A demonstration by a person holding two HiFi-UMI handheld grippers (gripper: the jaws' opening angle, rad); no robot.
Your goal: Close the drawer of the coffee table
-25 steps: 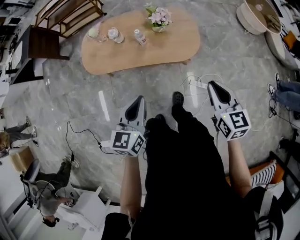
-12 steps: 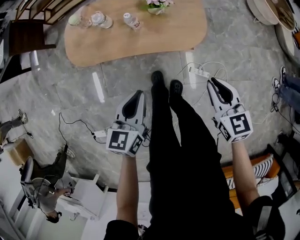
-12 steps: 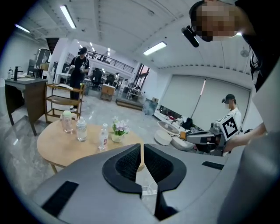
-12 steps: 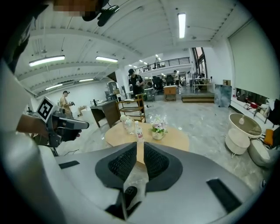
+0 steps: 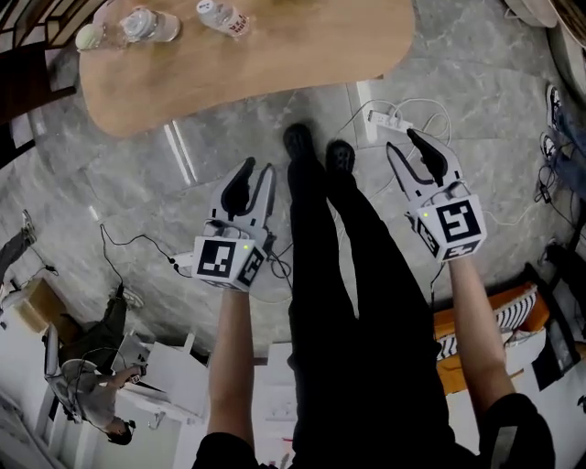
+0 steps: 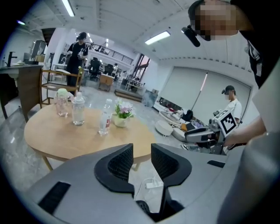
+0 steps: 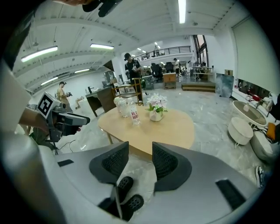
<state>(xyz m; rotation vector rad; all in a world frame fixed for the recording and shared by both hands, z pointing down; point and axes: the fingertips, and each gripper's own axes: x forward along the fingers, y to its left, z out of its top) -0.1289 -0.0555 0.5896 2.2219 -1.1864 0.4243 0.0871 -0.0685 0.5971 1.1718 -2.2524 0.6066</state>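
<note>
The wooden coffee table (image 5: pixel 275 69) lies at the top of the head view; no drawer shows on it in any view. My left gripper (image 5: pixel 255 174) hangs over the grey floor left of the person's legs, short of the table's near edge. Its jaws have just been opening and stand a little apart with nothing between them. My right gripper (image 5: pixel 403 147) is right of the legs, jaws also just opened, empty. In the left gripper view the left gripper (image 6: pixel 142 151) faces the table (image 6: pixel 57 140). In the right gripper view the right gripper (image 7: pixel 141 151) faces the table (image 7: pixel 175 127).
Water bottles (image 5: pixel 220 16) and a flower pot (image 7: pixel 155 114) stand on the table. A power strip with cables (image 5: pixel 385 119) lies on the floor near my right gripper. The person's shoes (image 5: pixel 311 151) are between the grippers. A dark chair (image 5: pixel 27 92) stands at the far left.
Both grippers have dropped lower and their jaws have parted from shut. The table has slid toward the top of the head view.
</note>
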